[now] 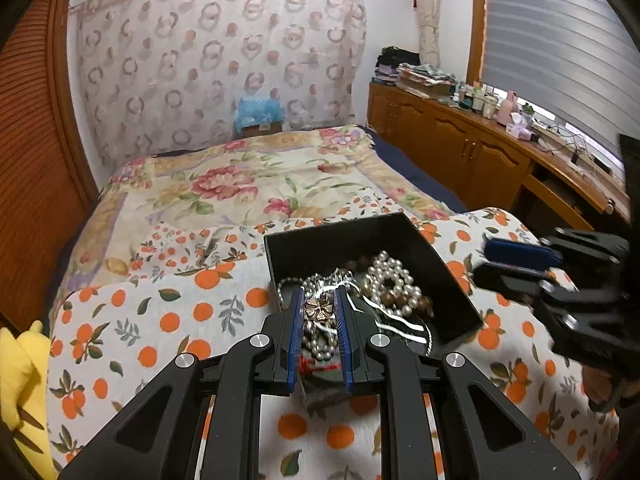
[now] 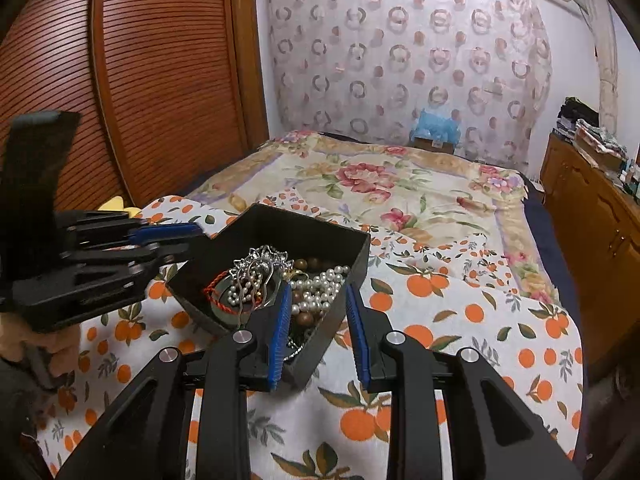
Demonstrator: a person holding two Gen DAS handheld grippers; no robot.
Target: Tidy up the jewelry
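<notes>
Left wrist view: black box [image 1: 372,240] sits open on the orange-print cloth [image 1: 168,320] at the near end of the bed [image 1: 280,176], heaped with jewelry. White pearl strand [image 1: 394,284] lies right of centre in the box, brown beads [image 1: 356,264] just behind it. A flower pendant [image 1: 319,310] on a string of small pearls sits between the blue pads of the left hand-held gripper [image 1: 319,304]; the pads stand narrow, close on either side of it, but whether they press it I cannot tell. Red cord [image 1: 320,366] shows lower in the same gap.

Right wrist view: right hand-held gripper [image 2: 316,300] has its jaws apart, straddling the box's near right wall [image 2: 340,320]; left pad inside over the beads, right pad outside. Nothing clamped. Silver hairpin [image 2: 260,272] lies on top of the pile, left of the pearls.

Yellow cloth [image 1: 20,368] at near left edge of bed. Wooden cabinet [image 1: 460,148] along the right, cluttered on top. Slatted wardrobe door [image 2: 160,80] on the left. Patterned curtain [image 1: 220,60] at the far wall.
</notes>
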